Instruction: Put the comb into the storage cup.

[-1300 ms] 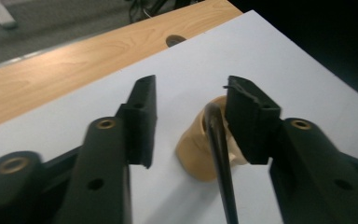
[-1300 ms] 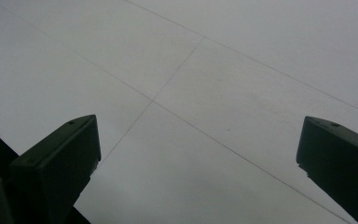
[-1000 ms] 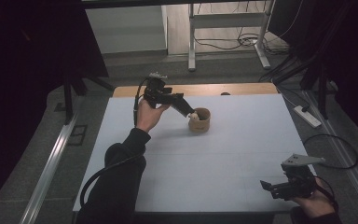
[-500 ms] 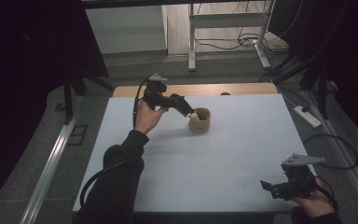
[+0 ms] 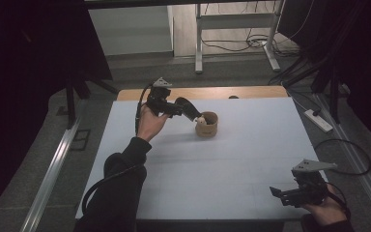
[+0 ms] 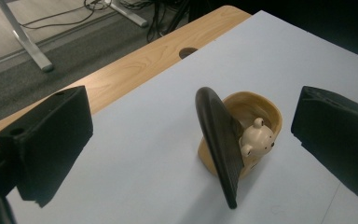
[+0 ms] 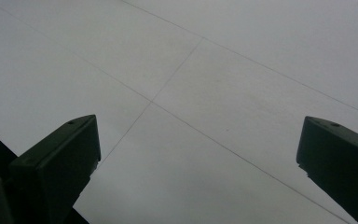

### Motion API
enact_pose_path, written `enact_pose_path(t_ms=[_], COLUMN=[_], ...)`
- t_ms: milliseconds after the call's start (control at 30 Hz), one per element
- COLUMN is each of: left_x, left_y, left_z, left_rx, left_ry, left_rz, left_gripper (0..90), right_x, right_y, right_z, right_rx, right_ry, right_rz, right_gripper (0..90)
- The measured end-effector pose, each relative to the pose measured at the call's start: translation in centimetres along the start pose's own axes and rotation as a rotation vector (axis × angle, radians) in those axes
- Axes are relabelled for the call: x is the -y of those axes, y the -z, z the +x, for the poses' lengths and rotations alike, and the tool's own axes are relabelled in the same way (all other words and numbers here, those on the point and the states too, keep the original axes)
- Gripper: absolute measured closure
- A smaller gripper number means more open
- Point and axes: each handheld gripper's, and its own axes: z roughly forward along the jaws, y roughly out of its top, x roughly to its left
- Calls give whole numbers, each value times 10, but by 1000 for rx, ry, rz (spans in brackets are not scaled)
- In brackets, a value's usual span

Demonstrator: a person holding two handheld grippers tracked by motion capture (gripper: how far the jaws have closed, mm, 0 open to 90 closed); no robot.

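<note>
The pale desk lay near, with the right gripper at its front corner, jaws wide apart, holding nothing. Farther off, the left gripper had just been opening, released, with 1 dark lid between its jaws, leaning on 1 small tan cup. 1 little bear sat inside. Behind was grey floor and 1 metal frame.

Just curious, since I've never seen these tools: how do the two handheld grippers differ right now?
The left gripper is raised at the far side of the table, beside a tan cup holding a small bear figurine and a dark curved piece; the right gripper sits low at the near edge, facing bare tabletop. The left's jaws have just been opening, gripping nothing. Both stand open.
</note>
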Motion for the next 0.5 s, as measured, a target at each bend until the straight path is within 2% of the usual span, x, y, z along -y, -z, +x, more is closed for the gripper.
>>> enact_pose_path(t_ms=[500], left_x=[14], left_y=[12], left_z=[0], left_rx=[11], left_ry=[-7], left_rz=[-51], left_gripper=[0], right_x=[0], right_y=[0], right_z=[0], right_rx=[2], right_ry=[2], right_rz=[-1], right_gripper=[0])
